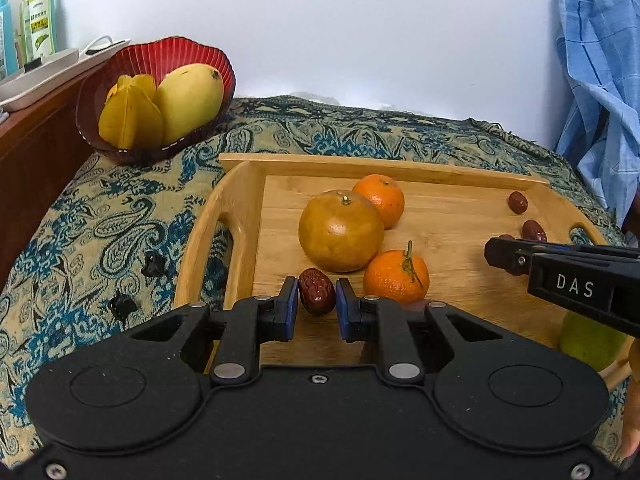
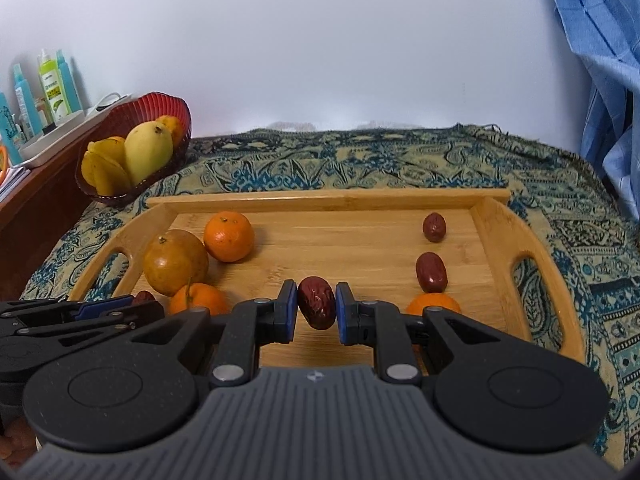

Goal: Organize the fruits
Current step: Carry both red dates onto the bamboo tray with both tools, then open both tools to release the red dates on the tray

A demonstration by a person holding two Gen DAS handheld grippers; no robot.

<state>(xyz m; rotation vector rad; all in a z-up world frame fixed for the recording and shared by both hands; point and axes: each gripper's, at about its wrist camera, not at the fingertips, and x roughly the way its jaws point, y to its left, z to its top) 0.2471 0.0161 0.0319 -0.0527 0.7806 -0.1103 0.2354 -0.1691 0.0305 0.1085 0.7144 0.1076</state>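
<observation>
A wooden tray (image 1: 240,200) (image 2: 496,216) lies on a patterned cloth. My left gripper (image 1: 317,300) is shut on a red date (image 1: 316,291) just above the tray's near left part. My right gripper (image 2: 316,307) is shut on another red date (image 2: 316,307) above the tray's middle. On the tray sit a big yellow-brown orange (image 1: 341,231) (image 2: 176,262), two small oranges (image 1: 383,199) (image 1: 396,276) and two loose dates (image 2: 434,227) (image 2: 430,272). A further small orange (image 2: 434,303) peeks out behind my right finger.
A red bowl (image 1: 180,50) (image 2: 160,106) with a mango and yellow fruit stands at the back left. A green fruit (image 1: 588,346) lies at the tray's near right. A wooden shelf with bottles (image 1: 40,16) runs along the left. Blue cloth (image 1: 600,80) hangs at the right.
</observation>
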